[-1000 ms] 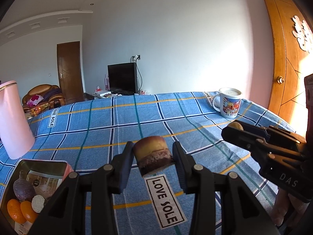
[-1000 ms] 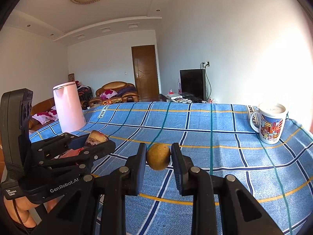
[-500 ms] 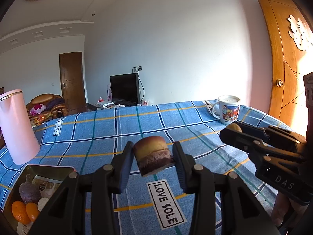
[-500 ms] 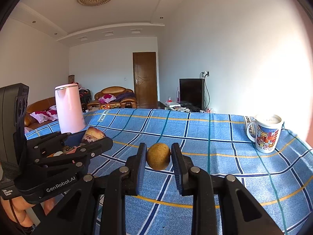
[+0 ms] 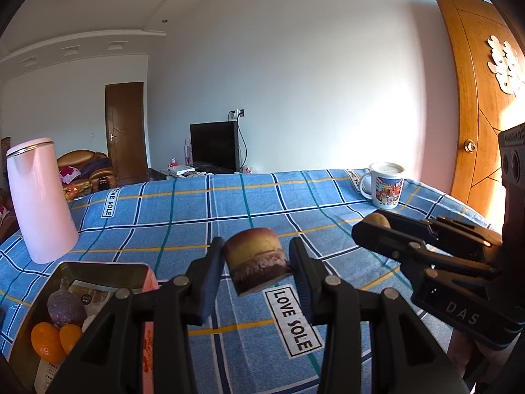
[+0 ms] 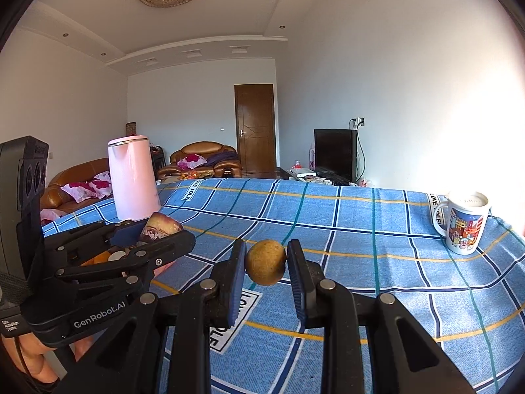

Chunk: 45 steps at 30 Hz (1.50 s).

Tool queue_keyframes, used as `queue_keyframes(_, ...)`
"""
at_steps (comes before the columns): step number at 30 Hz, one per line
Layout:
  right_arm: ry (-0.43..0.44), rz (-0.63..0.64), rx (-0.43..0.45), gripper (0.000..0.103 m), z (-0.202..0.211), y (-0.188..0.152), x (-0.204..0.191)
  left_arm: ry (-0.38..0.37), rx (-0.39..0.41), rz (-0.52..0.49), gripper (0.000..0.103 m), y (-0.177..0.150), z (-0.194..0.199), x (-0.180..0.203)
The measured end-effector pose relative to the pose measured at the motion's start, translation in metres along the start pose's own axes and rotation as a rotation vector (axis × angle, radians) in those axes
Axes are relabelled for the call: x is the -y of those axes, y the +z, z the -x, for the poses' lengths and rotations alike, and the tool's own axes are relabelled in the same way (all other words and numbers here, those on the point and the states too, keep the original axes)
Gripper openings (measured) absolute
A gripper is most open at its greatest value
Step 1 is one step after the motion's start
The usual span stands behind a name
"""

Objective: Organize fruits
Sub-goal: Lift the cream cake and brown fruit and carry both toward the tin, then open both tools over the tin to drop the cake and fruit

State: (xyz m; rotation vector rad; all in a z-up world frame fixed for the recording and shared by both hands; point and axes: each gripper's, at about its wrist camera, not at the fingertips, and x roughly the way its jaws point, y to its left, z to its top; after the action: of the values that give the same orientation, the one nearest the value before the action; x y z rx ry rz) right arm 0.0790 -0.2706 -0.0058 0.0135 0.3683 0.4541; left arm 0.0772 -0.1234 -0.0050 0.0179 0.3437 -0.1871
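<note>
Blue plaid cloth (image 5: 183, 216) w/ pink kettle (image 5: 39, 203), mug (image 5: 384, 185); white walls, TV (image 5: 215, 146)

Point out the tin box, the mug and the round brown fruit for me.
tin box (image 5: 98, 267): left wrist view, on its far rim.
mug (image 6: 466, 226): right wrist view, on its printed side.
round brown fruit (image 6: 266, 262): right wrist view, on its front face.
</note>
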Motion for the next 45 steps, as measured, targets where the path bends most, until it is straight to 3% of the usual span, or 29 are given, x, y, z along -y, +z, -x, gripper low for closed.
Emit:
queue_keyframes(25, 0.226, 0.074, -0.016, 0.028, -0.025, 0.019, -0.105, 0.145, 0.008, 0.089, 0.042, -0.01, 0.068, -0.09)
queue_keyframes(45, 0.308, 0.15, -0.058, 0.028, -0.055, 0.021, -0.167, 0.242, -0.039, 0.166, 0.042, -0.026, 0.089, -0.154)
